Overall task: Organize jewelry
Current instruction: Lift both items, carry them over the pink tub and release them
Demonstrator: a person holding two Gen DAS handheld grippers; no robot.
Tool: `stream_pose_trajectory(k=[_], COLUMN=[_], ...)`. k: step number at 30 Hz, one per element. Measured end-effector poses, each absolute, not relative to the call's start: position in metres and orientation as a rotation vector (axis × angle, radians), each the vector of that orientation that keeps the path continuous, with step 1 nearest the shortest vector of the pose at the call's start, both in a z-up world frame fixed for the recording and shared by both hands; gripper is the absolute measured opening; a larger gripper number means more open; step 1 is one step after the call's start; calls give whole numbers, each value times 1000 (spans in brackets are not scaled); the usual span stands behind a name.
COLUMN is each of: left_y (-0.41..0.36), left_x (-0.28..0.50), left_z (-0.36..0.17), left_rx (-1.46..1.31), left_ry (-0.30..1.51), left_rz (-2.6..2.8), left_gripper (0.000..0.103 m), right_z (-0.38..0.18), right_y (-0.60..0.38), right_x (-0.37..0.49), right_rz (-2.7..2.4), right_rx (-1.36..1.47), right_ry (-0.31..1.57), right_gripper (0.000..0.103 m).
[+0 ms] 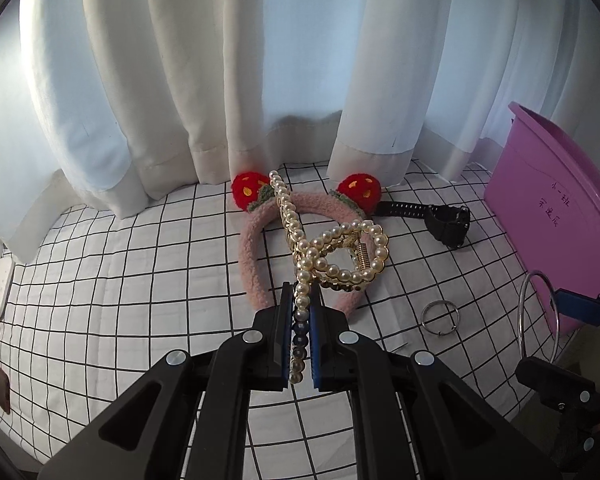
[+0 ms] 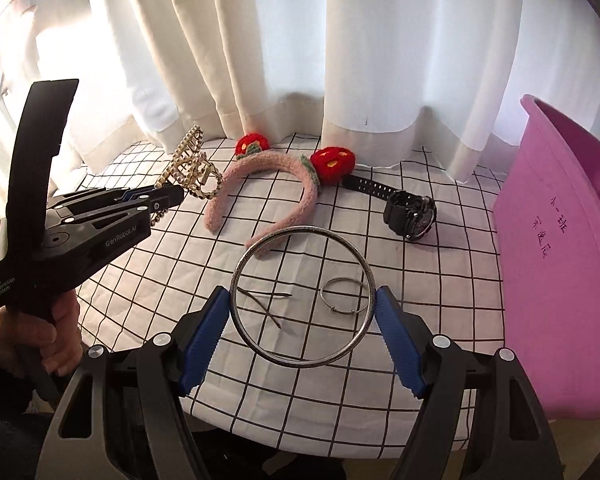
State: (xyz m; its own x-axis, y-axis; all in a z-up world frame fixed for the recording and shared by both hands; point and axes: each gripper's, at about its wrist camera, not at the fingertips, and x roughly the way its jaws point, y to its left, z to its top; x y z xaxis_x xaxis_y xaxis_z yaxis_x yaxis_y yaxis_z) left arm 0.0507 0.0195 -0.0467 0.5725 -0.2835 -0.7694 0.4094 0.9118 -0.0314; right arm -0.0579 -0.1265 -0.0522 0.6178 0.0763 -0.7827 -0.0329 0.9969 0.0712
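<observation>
White curtains [image 2: 284,60] behind; black-gridded white cloth [image 2: 340,372] over the surface. Left gripper [image 1: 301,320] closed narrowly on one handle of a gold pearl-studded hair claw [image 1: 332,248], lifted clear of the cloth, teeth pointing up and away; same claw seen from the right wrist [image 2: 192,168], just beside the pink headband. Right gripper [image 2: 303,312] set wide but clamped across a large silver bangle [image 2: 303,298], blue pads [image 2: 204,340] touching both sides of its rim. Below, flat on the cloth: fuzzy pink headband [image 2: 260,168] with two red strawberry ears, black wristwatch [image 2: 410,210] to its right, small silver hoop [image 2: 346,295], thin bent wire [image 2: 266,300], possibly an opened earring. Purple plastic bin [image 2: 560,248] at far right, handwriting on its side.
</observation>
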Motion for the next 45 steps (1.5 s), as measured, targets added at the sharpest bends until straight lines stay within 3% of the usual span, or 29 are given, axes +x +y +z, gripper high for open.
stream_pose_trajectory(k=[11,21,31,45], left_y=[-54,-152,-243,-320], left_x=[36,8,-21,-14], left_z=[25,62,81,45], left_rx=[161,194,215,269], left_ry=[738,674,644,738], left_rz=[-560,-727,-866,-855], left_gripper=[8,8,8,8], right_z=[24,54,45,14], right_y=[-190,-280,-369,-424], right_x=[-87,-130,-164,-161], right_rz=[-35,-212,-359,-375], right_rx=[70,119,194,270], right_ry=[707,631,627,679], right_gripper=[72,72,72,72])
